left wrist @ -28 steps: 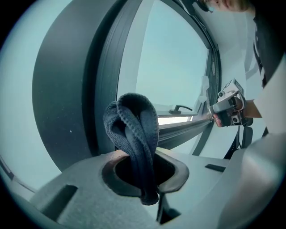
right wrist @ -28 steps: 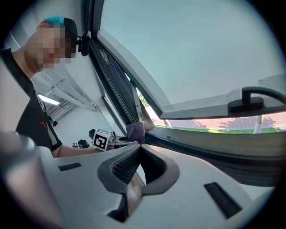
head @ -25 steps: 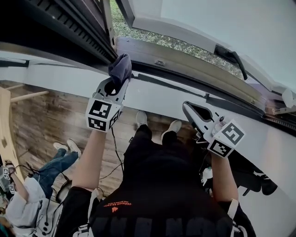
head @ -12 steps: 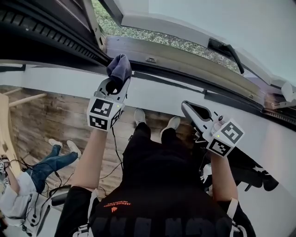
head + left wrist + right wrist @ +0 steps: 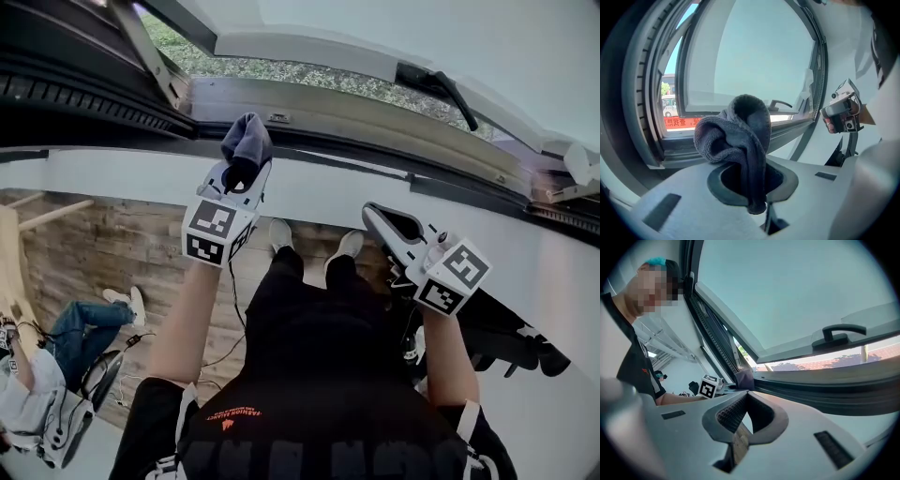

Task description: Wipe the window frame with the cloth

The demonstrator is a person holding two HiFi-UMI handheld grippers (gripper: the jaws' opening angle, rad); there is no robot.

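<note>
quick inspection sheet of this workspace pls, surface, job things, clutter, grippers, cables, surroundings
Surface: window frame, grey lower rail with a dark channel below it; the sash is swung open.
Job's things: cloth, dark grey, bunched, at the frame's dark channel near its left corner; contact can't be confirmed.
Clutter: nothing seen on the frame.
Grippers: left gripper shut on the cloth; right gripper shut, empty, held below the frame.
Cables: thin black cable hanging beside the left forearm.
Surroundings: sash handle; grass outside; wood floor; second person seated lower left.
</note>
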